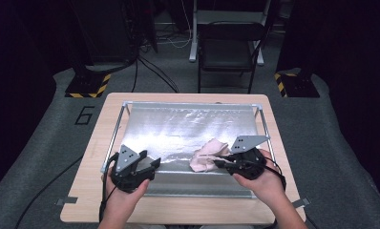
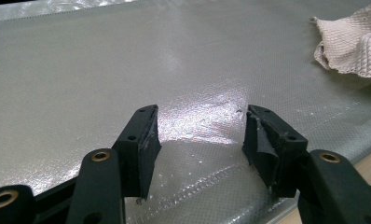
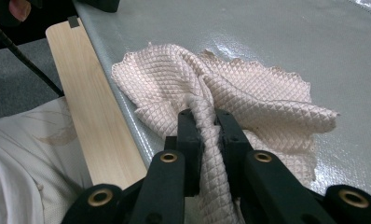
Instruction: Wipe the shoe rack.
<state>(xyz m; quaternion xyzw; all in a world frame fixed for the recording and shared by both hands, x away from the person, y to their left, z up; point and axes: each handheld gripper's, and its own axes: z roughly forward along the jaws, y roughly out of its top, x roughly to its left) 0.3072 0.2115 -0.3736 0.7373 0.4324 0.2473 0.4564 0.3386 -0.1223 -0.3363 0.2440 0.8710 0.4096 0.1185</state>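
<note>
Right hand-held gripper (image 1: 225,164) in the high view sits at the near right of the silver mat (image 1: 178,129), jaws clamped on the near edge of a pink quilted cloth (image 1: 208,153). We see the cloth bunched on the mat's right half, toward the near side. Left hand-held gripper (image 1: 152,164) hovers at the mat's near left edge, jaws apart, nothing between them, well apart from the cloth. Each one is carried by one of the person's hands coming in from the bottom. Mat lies in a metal frame (image 1: 115,131) on the wooden table (image 1: 90,191). A black chair (image 1: 226,47) stands beyond the table on the grey floor.

Left gripper view: we see the left hand-held gripper (image 2: 200,135) released, both black jaws spread over bare shiny mat (image 2: 104,70). Cloth (image 2: 351,46) sits at the far upper right, not touching the jaws.

Right gripper view: right hand-held gripper (image 3: 207,126) is grasping a gathered fold of the cloth (image 3: 249,88); the fold runs up between the two jaws and is pinched tight. Rest of the cloth spreads crumpled across the mat (image 3: 291,32) ahead of the jaws, one corner reaching near the mat's edge beside the table (image 3: 88,116) strip. We also see a light sleeve (image 3: 25,177) at lower left.
</note>
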